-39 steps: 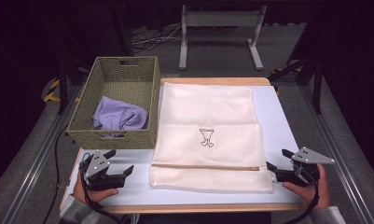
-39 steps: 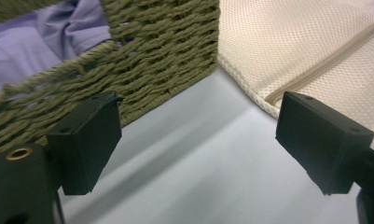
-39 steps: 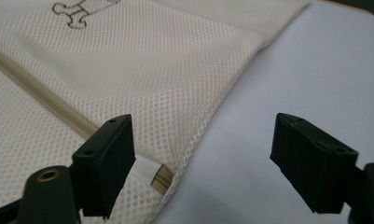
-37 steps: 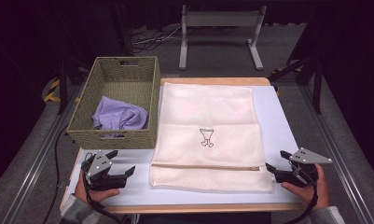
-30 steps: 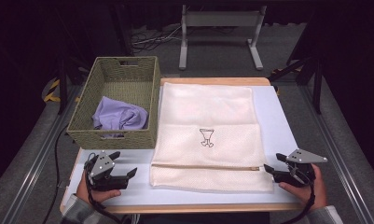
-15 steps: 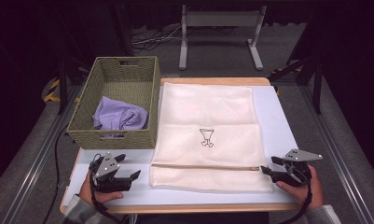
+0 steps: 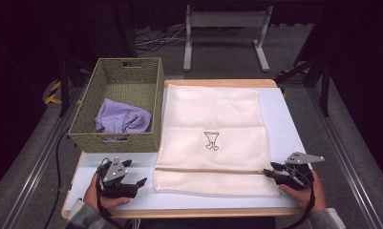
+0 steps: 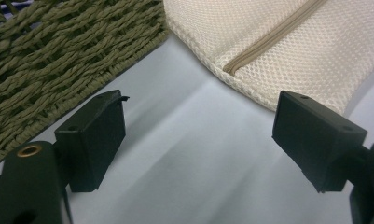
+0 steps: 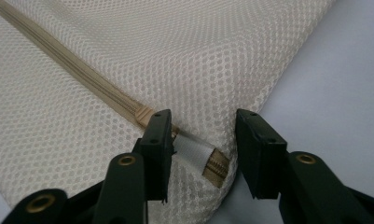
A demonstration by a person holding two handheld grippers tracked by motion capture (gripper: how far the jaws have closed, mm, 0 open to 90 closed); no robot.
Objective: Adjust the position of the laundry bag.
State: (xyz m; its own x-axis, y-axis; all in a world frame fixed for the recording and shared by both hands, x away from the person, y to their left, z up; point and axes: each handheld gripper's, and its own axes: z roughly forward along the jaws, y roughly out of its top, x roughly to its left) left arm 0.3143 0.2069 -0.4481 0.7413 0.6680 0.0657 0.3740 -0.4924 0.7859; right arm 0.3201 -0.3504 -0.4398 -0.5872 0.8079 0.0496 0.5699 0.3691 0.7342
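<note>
The woven basket (image 7: 117, 105) stands at the table's (image 7: 284, 114) far left with a lilac cloth (image 7: 122, 119) inside. Just beside it lies the cream mesh laundry bag (image 7: 213, 133), flat, its long axis running away from the person. It bears a small dark goblet-like emblem (image 7: 211, 140) and no readable writing. Its zipper (image 7: 208, 170) runs crosswise, left to right, near the person's edge.

The left gripper (image 7: 132, 182) rests on the table near the bag's near-left corner, closer to the bag than a second ago, jaws wide apart with nothing between them.

The right gripper (image 9: 201, 140) has crept in to the zipper's right end. Its jaws have just been closing and now straddle the white zipper pull tab (image 9: 194, 151), one jaw against it, the other still clear of it.
</note>
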